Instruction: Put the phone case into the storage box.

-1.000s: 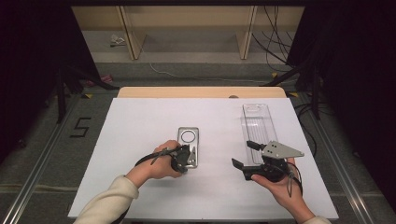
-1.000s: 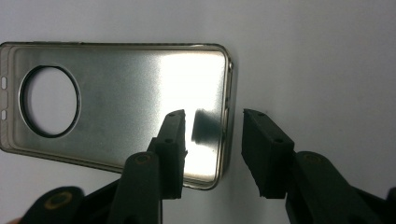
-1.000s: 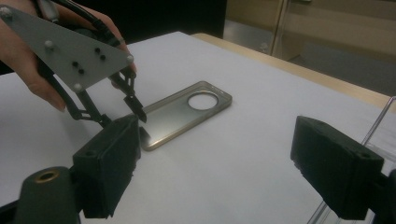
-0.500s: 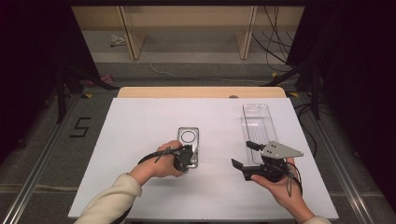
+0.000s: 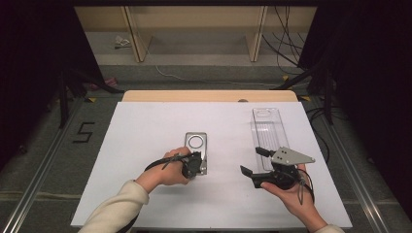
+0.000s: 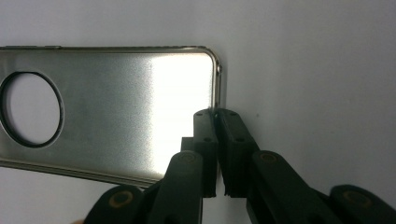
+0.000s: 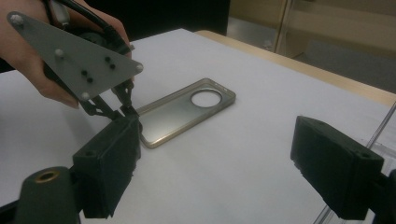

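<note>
Now the left gripper (image 6: 215, 113) has just been closing and pinches the near rim of the shiny silver metal phone case with a round hole (image 5: 196, 151).

It lies flat in the middle of the white table (image 5: 145, 131). Its long side runs away from the person, with the hole at the far end. The right gripper (image 5: 252, 161) has its jaws spread wide with nothing in them, beside the clear plastic box (image 5: 266, 128).

Left hand-held gripper (image 6: 215, 114) jaws just closed, now pinching metal phone case (image 6: 116, 107) rim.
</note>
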